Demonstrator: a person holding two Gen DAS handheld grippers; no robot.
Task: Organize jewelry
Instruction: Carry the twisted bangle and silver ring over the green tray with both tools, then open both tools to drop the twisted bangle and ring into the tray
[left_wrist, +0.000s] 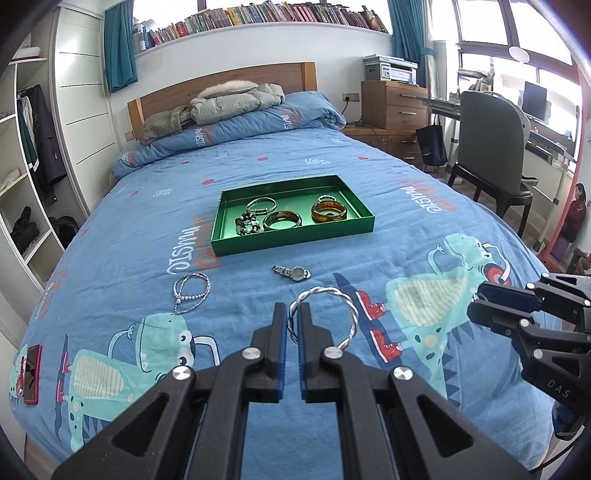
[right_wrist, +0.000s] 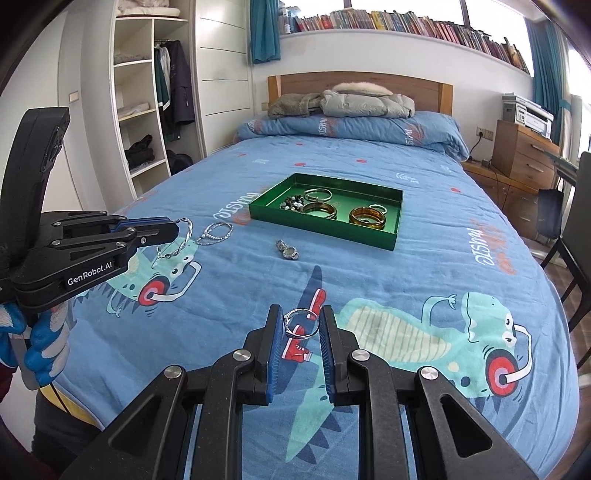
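Observation:
My left gripper (left_wrist: 293, 314) is shut on a twisted silver bangle (left_wrist: 334, 295) and holds it above the blue bedspread; it also shows in the right wrist view (right_wrist: 173, 242). My right gripper (right_wrist: 301, 317) is shut on a thin silver bangle (right_wrist: 301, 325), its jaws pressing the ring's two sides. A green tray (left_wrist: 295, 240) in the middle of the bed holds several bangles and a bead bracelet. A wristwatch (left_wrist: 293, 272) and a pearl necklace (left_wrist: 190, 293) lie on the bedspread in front of the tray.
A red phone (left_wrist: 31, 373) lies at the bed's left edge. Folded duvet and jackets (left_wrist: 236, 101) sit at the headboard. A wardrobe stands to the left, a chair (left_wrist: 491, 147) and desk to the right.

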